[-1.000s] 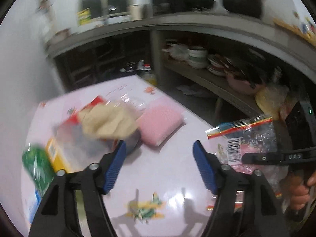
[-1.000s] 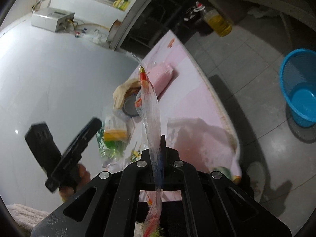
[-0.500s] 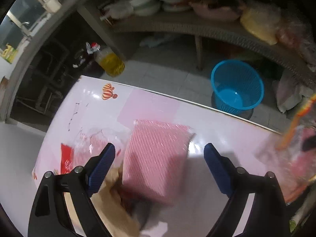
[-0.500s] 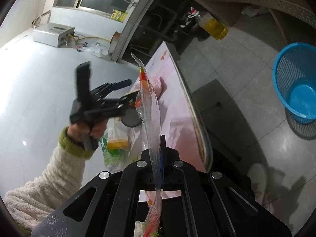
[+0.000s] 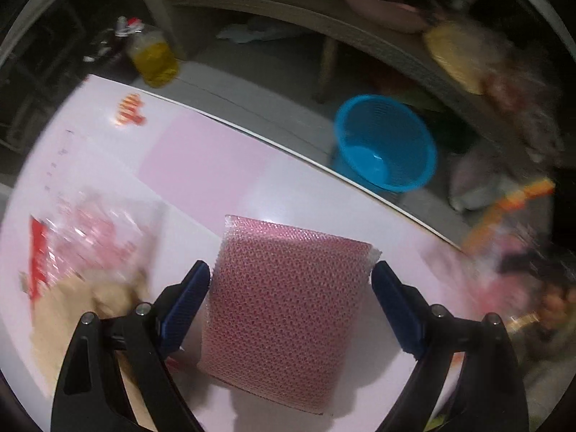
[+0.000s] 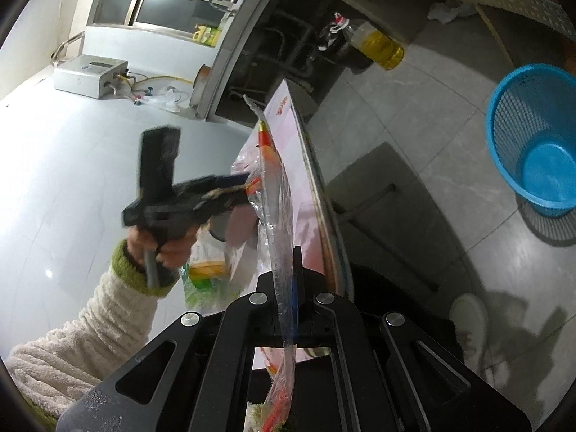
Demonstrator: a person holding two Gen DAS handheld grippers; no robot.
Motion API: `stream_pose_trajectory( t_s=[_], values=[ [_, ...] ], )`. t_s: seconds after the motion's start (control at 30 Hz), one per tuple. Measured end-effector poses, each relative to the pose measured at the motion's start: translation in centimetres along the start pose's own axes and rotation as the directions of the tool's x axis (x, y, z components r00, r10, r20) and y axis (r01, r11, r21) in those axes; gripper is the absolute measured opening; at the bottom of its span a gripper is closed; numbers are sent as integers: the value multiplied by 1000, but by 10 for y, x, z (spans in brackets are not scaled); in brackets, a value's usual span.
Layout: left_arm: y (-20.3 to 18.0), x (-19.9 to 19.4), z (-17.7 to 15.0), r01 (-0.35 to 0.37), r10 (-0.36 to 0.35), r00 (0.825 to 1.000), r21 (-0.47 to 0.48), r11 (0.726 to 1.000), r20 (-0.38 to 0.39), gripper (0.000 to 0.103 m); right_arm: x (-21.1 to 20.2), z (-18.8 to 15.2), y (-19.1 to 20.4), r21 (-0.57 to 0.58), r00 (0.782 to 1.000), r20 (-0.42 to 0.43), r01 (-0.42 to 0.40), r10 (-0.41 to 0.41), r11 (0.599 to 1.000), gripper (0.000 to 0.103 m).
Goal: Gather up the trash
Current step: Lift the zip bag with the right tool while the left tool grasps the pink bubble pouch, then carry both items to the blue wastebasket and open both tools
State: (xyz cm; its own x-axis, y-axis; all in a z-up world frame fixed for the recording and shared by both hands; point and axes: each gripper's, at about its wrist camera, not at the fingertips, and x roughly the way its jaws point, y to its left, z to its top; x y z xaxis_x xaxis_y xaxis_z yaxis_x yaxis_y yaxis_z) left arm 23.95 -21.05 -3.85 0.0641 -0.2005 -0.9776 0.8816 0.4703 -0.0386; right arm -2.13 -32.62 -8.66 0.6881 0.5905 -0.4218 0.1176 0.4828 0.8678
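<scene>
My left gripper (image 5: pixel 289 300) is open, its blue pads either side of a pink bubble-wrap pouch (image 5: pixel 284 309) lying on the white and pink table (image 5: pixel 201 158); I cannot tell if the pads touch it. My right gripper (image 6: pixel 288 270) is shut on a clear plastic bag with a red-orange strip (image 6: pixel 275 194), held upright beside the table's edge. A blue mesh basket (image 6: pixel 536 136) stands on the floor; it also shows in the left wrist view (image 5: pixel 385 144). The left gripper (image 6: pixel 187 201) shows in the right wrist view.
A clear red-printed wrapper (image 5: pixel 82 237) and crumpled brown paper (image 5: pixel 82 309) lie left of the pouch. A green-yellow packet (image 6: pixel 205 273) lies on the table. An oil bottle (image 5: pixel 153 57) stands on the floor. A low shelf (image 5: pixel 360 25) holds dishes.
My left gripper has swung down and closed in over the pink pouch, which now lies between its pads. My right gripper has drawn off the table's edge with the bag.
</scene>
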Motion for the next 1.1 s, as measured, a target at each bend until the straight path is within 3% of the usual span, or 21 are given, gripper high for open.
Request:
stream_pose_trajectory(
  t_s=[0.23, 0.3, 0.37, 0.57, 0.7, 0.83, 0.97, 1.1],
  values=[
    [-34, 13, -29, -90, 99, 993, 120, 989, -67, 89, -6, 0, -5, 17, 1000, 3, 18, -18, 1000, 0],
    [-36, 12, -35, -96, 103, 993, 105, 990, -58, 88, -10, 0, -6, 19, 1000, 12, 23, -24, 1000, 0],
    [-37, 10, -38, -100, 104, 994, 82, 992, -41, 81, -14, 0, -7, 27, 999, 26, 26, -27, 999, 0],
    [-52, -5, -38, -101, 101, 995, 69, 993, 10, 78, -40, 9, -20, 65, 991, 114, 61, -68, 996, 0],
    [-66, -21, -4, -38, 35, 994, 33, 999, 102, 78, -70, 23, -39, 101, 961, 218, 149, -168, 984, 0],
    [-93, -12, 55, 69, -71, 986, 19, 997, 153, 78, -84, 46, -76, 174, 902, 281, 289, -328, 942, 0],
    [-126, 43, 122, 152, -150, 987, -26, 988, 60, 78, -73, 66, -131, 285, 870, 259, 346, -419, 894, 0],
    [-153, 108, 173, 102, -103, 994, -18, 995, -44, 79, -52, 82, -187, 388, 840, 218, 392, -497, 834, 0]
  ],
)
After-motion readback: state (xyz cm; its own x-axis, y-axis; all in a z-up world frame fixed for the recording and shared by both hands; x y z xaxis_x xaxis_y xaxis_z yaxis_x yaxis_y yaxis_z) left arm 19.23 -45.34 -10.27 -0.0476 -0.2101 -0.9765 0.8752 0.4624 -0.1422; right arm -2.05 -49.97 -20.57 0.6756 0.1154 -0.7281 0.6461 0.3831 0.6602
